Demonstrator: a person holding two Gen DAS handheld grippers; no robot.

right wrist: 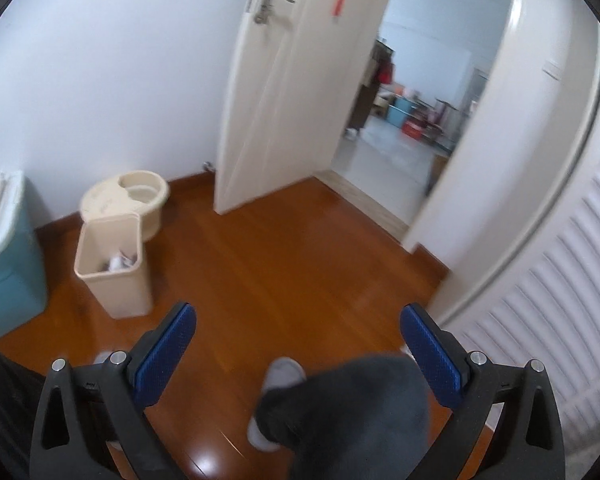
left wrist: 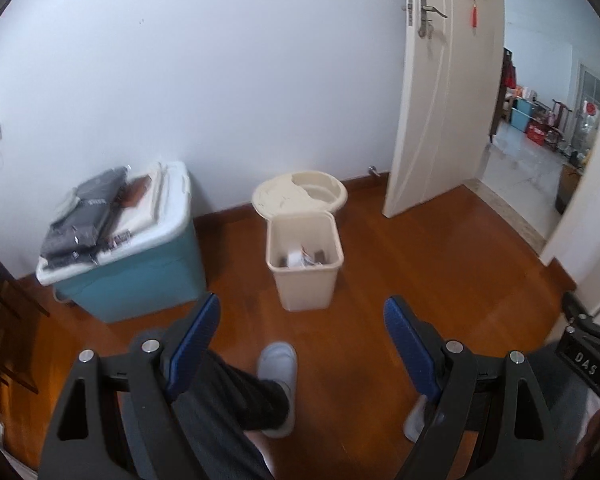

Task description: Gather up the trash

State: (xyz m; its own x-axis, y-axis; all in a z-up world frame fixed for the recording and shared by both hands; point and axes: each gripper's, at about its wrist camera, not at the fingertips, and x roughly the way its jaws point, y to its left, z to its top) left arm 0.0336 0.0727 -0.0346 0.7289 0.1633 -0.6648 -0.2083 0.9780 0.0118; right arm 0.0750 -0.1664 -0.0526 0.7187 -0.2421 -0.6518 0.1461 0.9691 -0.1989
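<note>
While both tongs, left (left wrist: 300, 344) and right (right wrist: 300, 344), are being held released, empty, bin (left wrist: 303, 260) is standing on floor beside blue tub (left wrist: 132, 264); scraps inside, probably light, rigid; rim being judged best hold.

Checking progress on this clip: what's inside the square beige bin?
The beige bin holds white crumpled paper and some darker scraps at the bottom. Its walls hide whatever lies beneath them.

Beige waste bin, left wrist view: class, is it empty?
No. The beige waste bin holds crumpled white paper and dark scraps, visible through its open top.
</note>
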